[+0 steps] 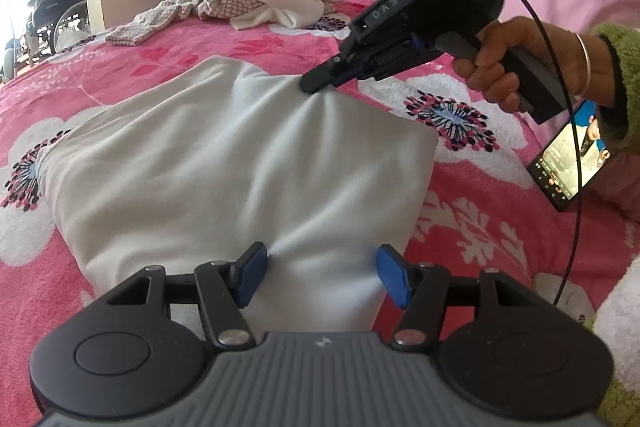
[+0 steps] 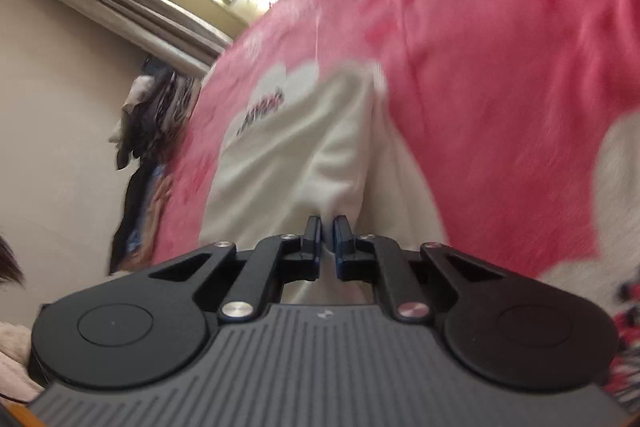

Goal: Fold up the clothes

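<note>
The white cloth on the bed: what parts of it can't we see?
- White cloth, left wrist view: near edge hidden behind left gripper.
- Pinched spot: covered by right gripper fingertips.
- Right wrist view: cloth blurred by motion; right gripper body hides its lower part.

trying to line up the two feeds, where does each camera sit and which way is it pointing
Left wrist: sits on the left gripper, looking across the bed at the white garment; its own open fingers show, plus the right gripper and the person's hand.
Right wrist: sits on the right gripper, tilted, looking along the white garment toward the pink blanket; only its own shut fingers show.
Shared: the white garment, the pink blanket and the right gripper pinching the cloth.
</note>
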Demonstrator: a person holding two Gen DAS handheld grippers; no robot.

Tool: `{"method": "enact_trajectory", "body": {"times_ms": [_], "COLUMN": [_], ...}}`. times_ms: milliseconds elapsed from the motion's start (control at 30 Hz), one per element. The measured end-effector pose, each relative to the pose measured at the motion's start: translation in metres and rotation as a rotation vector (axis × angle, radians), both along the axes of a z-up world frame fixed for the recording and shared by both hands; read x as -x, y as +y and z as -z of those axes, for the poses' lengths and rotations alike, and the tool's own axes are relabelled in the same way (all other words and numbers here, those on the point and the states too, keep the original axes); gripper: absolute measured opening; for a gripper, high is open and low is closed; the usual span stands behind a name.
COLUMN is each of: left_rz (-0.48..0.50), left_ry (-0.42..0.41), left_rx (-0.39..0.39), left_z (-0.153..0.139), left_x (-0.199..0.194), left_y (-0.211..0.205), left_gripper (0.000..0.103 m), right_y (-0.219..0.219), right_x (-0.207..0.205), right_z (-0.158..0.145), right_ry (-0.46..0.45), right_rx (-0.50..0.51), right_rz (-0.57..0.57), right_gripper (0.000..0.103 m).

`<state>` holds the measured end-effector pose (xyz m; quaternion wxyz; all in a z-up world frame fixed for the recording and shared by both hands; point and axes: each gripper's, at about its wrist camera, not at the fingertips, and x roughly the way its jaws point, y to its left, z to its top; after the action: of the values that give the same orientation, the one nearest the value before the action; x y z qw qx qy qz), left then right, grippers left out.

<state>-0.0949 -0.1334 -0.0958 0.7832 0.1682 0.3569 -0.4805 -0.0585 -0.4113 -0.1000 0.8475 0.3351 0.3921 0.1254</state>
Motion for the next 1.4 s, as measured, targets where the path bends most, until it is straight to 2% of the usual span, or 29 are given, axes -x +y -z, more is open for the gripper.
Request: {"method": "enact_trajectory", "body": {"times_ms": [67,167,200,267,367,467,500,567,633,700,767,867,933,1033,1100,1167,1233,1400], "left_rz": [0.008,0.019,0.02,0.017,0.012,0.011,0.011,0.008,0.0,-0.017,-0.033,-0.057,-0.067,-0.083,-0.097,-0.099,-0.09,-0.074], "left_ry": [-0.008,-0.022,-0.024,-0.018,-0.015,-0.02,-0.023,-0.029,-0.038,-0.035,-0.022,0.008,0.031,0.034,0.032,0.031,0.031,0.036], "left_rx": [-0.005,-0.018,-0.018,-0.016,-0.012,-0.009,-0.007,0.0,0.013,0.026,0.03,0.023,0.019,0.024,0.034,0.03,0.015,0.0], "left_z": [0.001,0.004,0.003,0.003,0.002,0.001,0.0,-0.005,-0.013,-0.021,-0.026,-0.026,-0.025,-0.031,-0.035,-0.033,-0.026,-0.013], "left_x": [0.002,0.003,0.003,0.002,0.002,0.003,0.003,0.003,0.005,0.006,0.006,0.008,0.01,0.014,0.016,0.015,0.013,0.012], "left_y": [-0.001,-0.004,-0.004,-0.004,-0.004,-0.005,-0.004,-0.003,0.003,0.013,0.021,0.029,0.033,0.043,0.052,0.056,0.055,0.05], "left_gripper": [0.062,0.062,0.062,0.062,0.062,0.062,0.062,0.06,0.06,0.06,0.06,0.059,0.058,0.057,0.057,0.055,0.054,0.056], "right_y": [0.002,0.017,0.017,0.011,0.027,0.071,0.082,0.09,0.076,0.064,0.067,0.095,0.115,0.12,0.099,0.085,0.089,0.114], "right_x": [0.003,0.0,0.001,0.01,0.029,0.041,0.043,0.042,0.043,0.042,0.044,0.047,0.044,0.034,0.032,0.028,0.026,-0.003], "right_z": [0.003,0.014,0.015,0.006,-0.024,-0.04,-0.033,-0.007,0.011,0.001,-0.017,-0.039,-0.037,-0.004,0.009,0.0,-0.016,-0.032], "right_ry": [0.008,0.046,0.054,0.026,-0.12,-0.256,-0.244,-0.154,-0.091,-0.049,-0.109,-0.261,-0.32,-0.253,-0.193,-0.145,-0.186,-0.322], "right_rx": [0.073,0.344,0.398,0.396,0.464,0.559,0.61,0.752,0.847,0.887,0.908,0.901,0.891,0.919,0.886,0.847,0.9,0.905], "right_rz": [0.008,-0.002,0.017,0.051,-0.059,-0.31,-0.37,-0.415,-0.356,-0.275,-0.265,-0.35,-0.434,-0.497,-0.454,-0.393,-0.389,-0.446], "right_gripper": [0.004,0.004,0.004,0.004,0.005,0.004,0.003,0.004,0.005,0.006,0.006,0.006,0.006,0.005,0.004,0.007,0.008,0.007]}}
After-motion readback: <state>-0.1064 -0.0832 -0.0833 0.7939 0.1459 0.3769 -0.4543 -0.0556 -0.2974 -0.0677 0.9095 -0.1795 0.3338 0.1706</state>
